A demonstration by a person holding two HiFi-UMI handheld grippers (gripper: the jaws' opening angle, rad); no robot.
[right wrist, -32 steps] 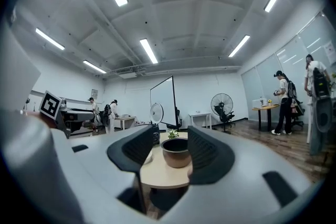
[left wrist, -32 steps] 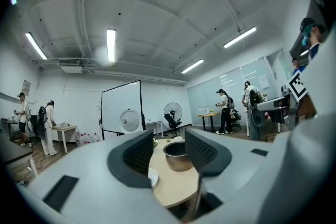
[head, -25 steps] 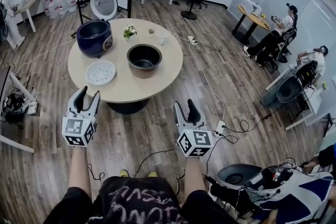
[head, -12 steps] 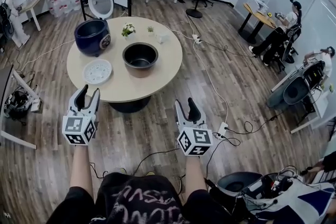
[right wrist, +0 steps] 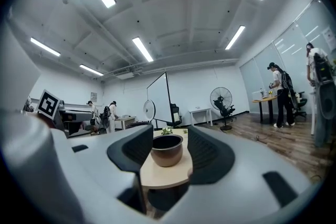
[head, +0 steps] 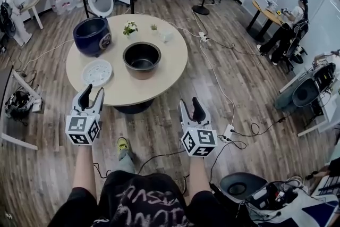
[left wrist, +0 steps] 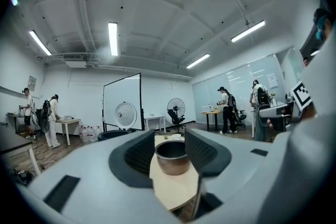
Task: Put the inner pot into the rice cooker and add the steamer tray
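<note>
Head view has the round pale wooden worktop (head: 154, 85) ahead, well apart from both claws. On it the coppery-sided dark metal inner pot (head: 142, 59) stands upright near the middle. The dark blue rice cooker (head: 92, 35) stands open at the far left, and the white perforated round steamer tray (head: 97, 72) lies flat at the near left.

The left claw (head: 93, 90) is open with nothing between its jaws, which have just been closing a little. The right claw (head: 190, 101) is also open and empty.

The pot looks stiff, smooth and fairly slippery, so its thin rim, pinched on opposite sides, seems the best hold. The tray is probably light and stiff, best taken at its edge.

Compared with a second ago, the worktop sits slightly nearer and a yellow-green shoe (head: 123, 145) has stepped forward.
</note>
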